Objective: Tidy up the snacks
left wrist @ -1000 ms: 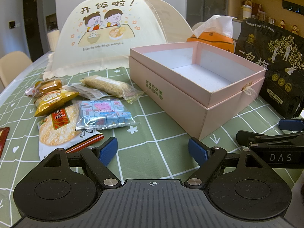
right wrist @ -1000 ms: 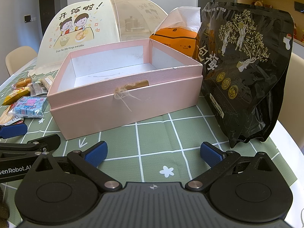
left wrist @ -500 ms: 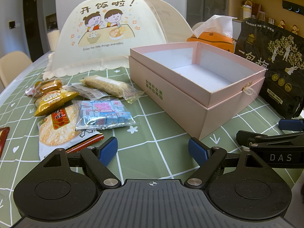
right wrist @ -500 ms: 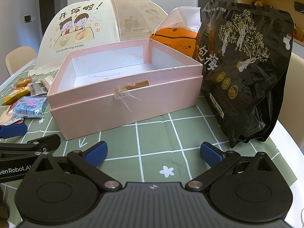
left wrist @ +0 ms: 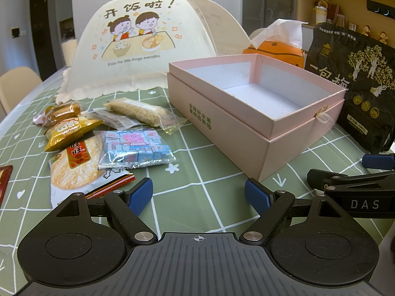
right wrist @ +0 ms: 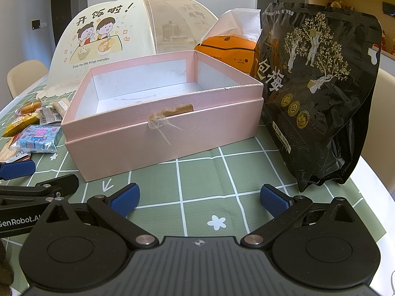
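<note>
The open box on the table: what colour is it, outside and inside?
The box is pale pink outside with a white interior, shown best in the right wrist view.

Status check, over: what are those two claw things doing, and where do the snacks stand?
Left gripper open, holding nothing. Right gripper open, holding nothing. Pink box has nothing inside; snack packets lie beside it. Nothing between fingers and snacks.

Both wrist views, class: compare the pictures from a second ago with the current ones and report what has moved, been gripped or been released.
Nothing has visibly changed. The left gripper and right gripper are open and empty as before, the pink box holds no snacks, and the snack packets lie where they were on the tablecloth.
</note>
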A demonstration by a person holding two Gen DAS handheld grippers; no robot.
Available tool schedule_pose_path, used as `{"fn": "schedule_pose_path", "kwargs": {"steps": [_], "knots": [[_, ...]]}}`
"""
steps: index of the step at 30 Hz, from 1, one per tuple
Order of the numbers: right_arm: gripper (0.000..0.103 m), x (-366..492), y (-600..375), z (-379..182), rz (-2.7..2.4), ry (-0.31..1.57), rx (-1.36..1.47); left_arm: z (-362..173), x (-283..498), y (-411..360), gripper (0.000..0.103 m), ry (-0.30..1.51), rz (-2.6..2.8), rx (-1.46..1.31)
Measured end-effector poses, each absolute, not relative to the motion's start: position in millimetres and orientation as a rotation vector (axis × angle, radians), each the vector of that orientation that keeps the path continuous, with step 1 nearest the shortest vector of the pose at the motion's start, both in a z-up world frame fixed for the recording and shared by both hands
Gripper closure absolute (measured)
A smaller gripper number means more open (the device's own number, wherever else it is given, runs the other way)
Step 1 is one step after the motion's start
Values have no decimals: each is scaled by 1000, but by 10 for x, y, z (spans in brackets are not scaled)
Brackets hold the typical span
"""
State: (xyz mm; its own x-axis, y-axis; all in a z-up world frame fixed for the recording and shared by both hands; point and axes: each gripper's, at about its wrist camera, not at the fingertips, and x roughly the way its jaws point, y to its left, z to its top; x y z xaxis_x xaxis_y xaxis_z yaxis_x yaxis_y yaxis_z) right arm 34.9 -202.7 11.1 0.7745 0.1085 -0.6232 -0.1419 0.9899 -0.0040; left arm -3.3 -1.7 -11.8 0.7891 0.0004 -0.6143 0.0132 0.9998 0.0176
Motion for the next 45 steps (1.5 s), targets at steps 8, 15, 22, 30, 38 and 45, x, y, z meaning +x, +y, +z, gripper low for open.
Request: {"fn": "schedule_pose_path", "kwargs": {"steps": [8,15,22,30,38,45], "knots": [[0,363,-2011,191,155,771,-58,-20,84,22,20,771,-57,24],[0,358,-1922,275,70,875,-36,266,97,340,28,882,-96,-27],[13,647,-1475,467,160,911,-35,458,139,621,32,915,-127,-8],[15,893,-840,555,348,870,60,508,111,868,33,959,-116,51],[18,1062,-283,385,439,962,94,426,21,978,37,1028,-153,63],[61,996,-509,441,372,980,35,450,35,958,37,1022,-192,59]]}}
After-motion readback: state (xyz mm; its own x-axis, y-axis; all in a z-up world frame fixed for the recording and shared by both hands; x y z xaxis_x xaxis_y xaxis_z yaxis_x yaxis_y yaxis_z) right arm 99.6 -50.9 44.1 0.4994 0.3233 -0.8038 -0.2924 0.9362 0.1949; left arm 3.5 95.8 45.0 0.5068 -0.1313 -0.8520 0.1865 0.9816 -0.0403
